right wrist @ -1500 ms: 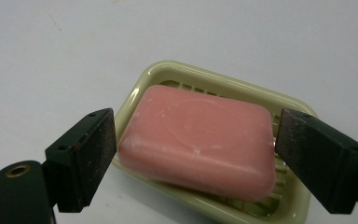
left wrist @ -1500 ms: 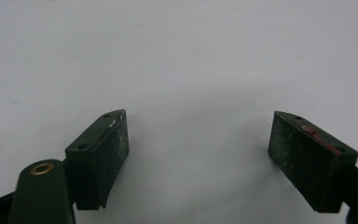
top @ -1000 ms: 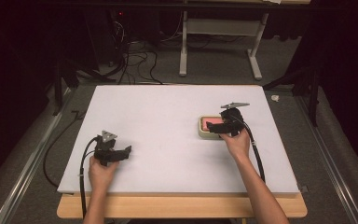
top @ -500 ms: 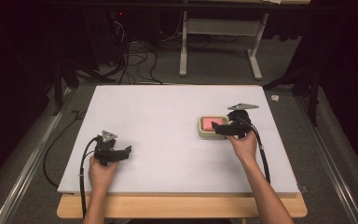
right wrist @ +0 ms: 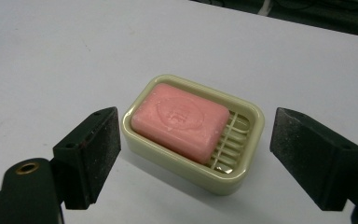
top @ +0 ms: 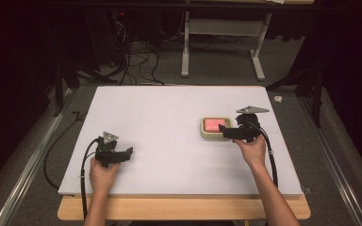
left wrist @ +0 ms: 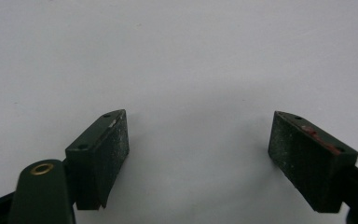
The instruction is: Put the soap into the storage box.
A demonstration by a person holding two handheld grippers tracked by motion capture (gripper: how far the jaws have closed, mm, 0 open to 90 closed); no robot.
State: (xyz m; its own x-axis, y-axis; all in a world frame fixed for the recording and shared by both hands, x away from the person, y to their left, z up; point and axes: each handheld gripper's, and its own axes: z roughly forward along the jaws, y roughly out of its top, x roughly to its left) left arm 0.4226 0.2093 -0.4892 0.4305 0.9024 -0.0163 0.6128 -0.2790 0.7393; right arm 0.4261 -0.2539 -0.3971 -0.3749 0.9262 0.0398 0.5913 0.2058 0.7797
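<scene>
The left gripper rested near the table's front left, jaws spread and empty, well apart from the soap dish. The right gripper was far nearer, jaws released on both sides of the smooth cream dish, its long axis lying across between them. A matte pink soap bar lay on its ribs

right gripper | shifted right off soap dish; soap uncovered
</scene>
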